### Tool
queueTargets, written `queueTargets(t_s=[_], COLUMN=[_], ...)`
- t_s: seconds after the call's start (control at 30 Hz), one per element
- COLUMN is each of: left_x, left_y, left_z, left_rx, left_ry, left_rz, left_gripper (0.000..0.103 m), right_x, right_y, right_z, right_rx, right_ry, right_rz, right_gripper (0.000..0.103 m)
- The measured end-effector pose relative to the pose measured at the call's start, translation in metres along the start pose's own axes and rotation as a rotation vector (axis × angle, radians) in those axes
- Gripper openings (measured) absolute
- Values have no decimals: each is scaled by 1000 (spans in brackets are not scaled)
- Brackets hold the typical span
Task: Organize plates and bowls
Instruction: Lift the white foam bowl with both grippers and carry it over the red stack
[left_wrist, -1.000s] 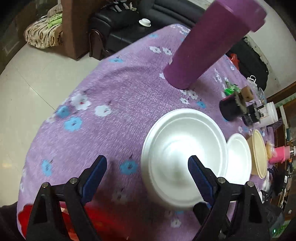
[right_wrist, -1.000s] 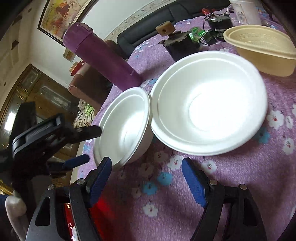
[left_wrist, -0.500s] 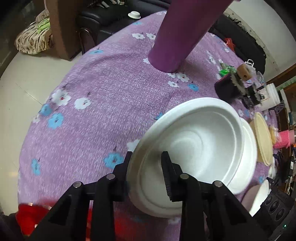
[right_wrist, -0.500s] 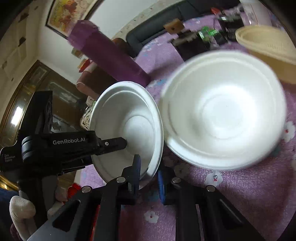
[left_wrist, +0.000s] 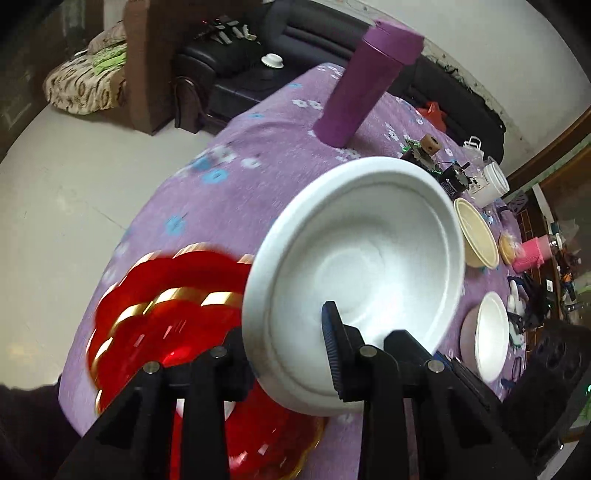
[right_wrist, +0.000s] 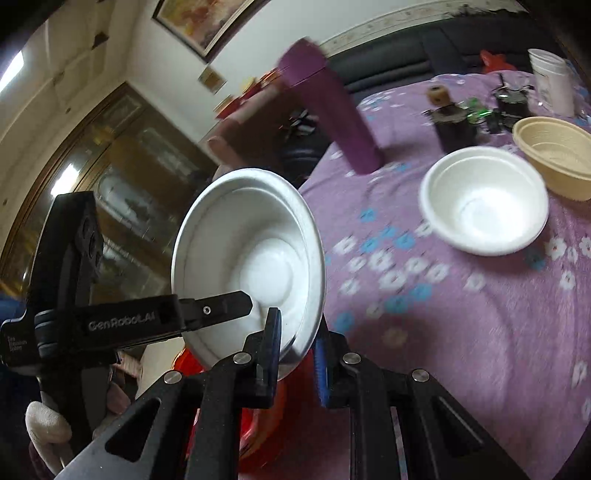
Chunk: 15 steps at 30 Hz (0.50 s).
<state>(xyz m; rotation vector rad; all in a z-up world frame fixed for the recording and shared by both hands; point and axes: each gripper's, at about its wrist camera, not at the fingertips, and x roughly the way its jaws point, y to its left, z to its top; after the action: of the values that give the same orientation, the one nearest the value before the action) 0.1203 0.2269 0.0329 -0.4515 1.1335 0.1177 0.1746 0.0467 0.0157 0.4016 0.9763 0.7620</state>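
Note:
A white foam bowl (left_wrist: 362, 258) is held tilted above the table, and both grippers pinch its rim. My left gripper (left_wrist: 288, 332) is shut on its near edge. My right gripper (right_wrist: 297, 332) is shut on the same bowl (right_wrist: 247, 258), with the left gripper's fingers (right_wrist: 221, 310) reaching in from the left. A second white bowl (right_wrist: 484, 199) sits on the purple cloth, also in the left wrist view (left_wrist: 487, 332). A red plate with gold trim (left_wrist: 177, 317) lies under the held bowl.
A tall purple flask (left_wrist: 362, 85) stands at the back of the table (right_wrist: 461, 314). A beige bowl (right_wrist: 557, 158) and small black gadgets (right_wrist: 454, 122) sit at the far right. A white cup (right_wrist: 550, 77) and a pink object (left_wrist: 532, 254) stand near the edge.
Both grippers closed on the smaller white bowl's rim and lifted it up and back toward the near edge, over the red plate. The larger white bowl stayed on the table.

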Motion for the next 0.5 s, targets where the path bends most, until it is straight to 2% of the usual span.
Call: queueTargets(t_s=[0.3,0.5], left_x=[-21,-8], left_y=[43,64], left_z=[-57,-74], left_rx=[-47,-76], left_ry=[-31,-18], left_rz=[34,79], left_gripper=[34,37], right_x=[14,34], right_y=[45,55], right_z=[-46,-61], right_rx=[-98,-143], right_ry=[89,143], right_rz=[-14,-53], right_gripper=[18,19])
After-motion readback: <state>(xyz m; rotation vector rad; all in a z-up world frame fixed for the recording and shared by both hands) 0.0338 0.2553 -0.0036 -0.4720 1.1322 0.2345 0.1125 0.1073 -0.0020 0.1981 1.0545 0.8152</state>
